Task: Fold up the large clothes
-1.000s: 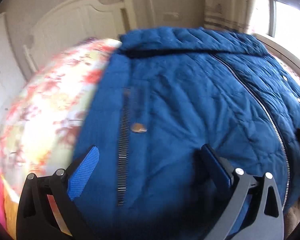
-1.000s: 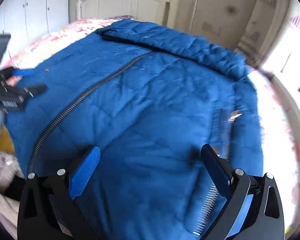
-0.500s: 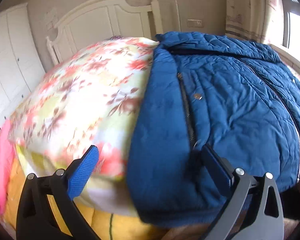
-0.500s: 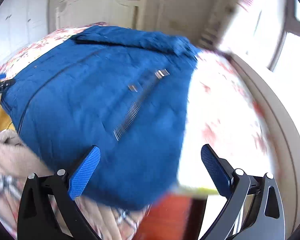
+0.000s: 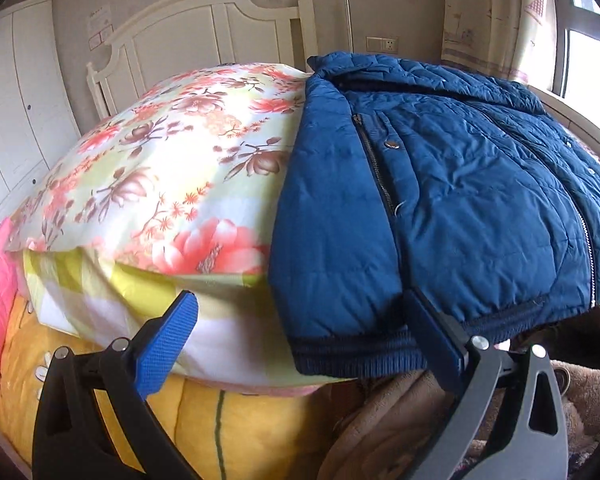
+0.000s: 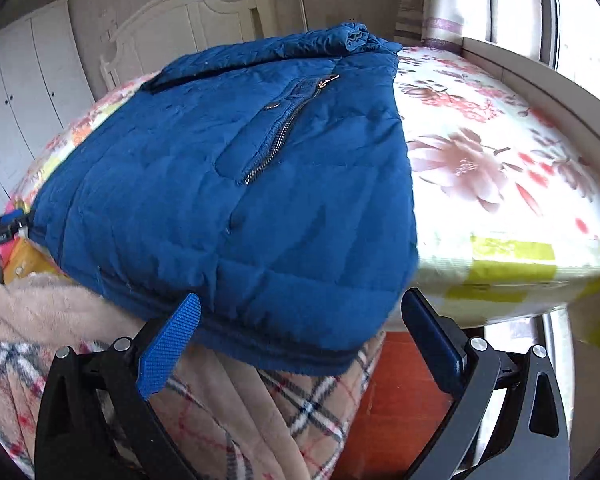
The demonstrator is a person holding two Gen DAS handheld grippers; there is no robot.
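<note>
While both my grippers hang wide apart and empty, the blue jacket (image 5: 440, 208) lies flat on the floral bed (image 5: 160, 168).

Left view: my left gripper (image 5: 304, 340) sits at bottom centre, jacket hem at its right finger, jacket filling the right half. Right view: my right gripper (image 6: 300, 340) is below the hem, jacket (image 6: 228, 184) centre-left, plaid blanket (image 6: 240, 412) lower left.

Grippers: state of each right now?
Left gripper: open, empty, at the jacket hem.
Right gripper: open, empty, at the hem's other corner.
</note>
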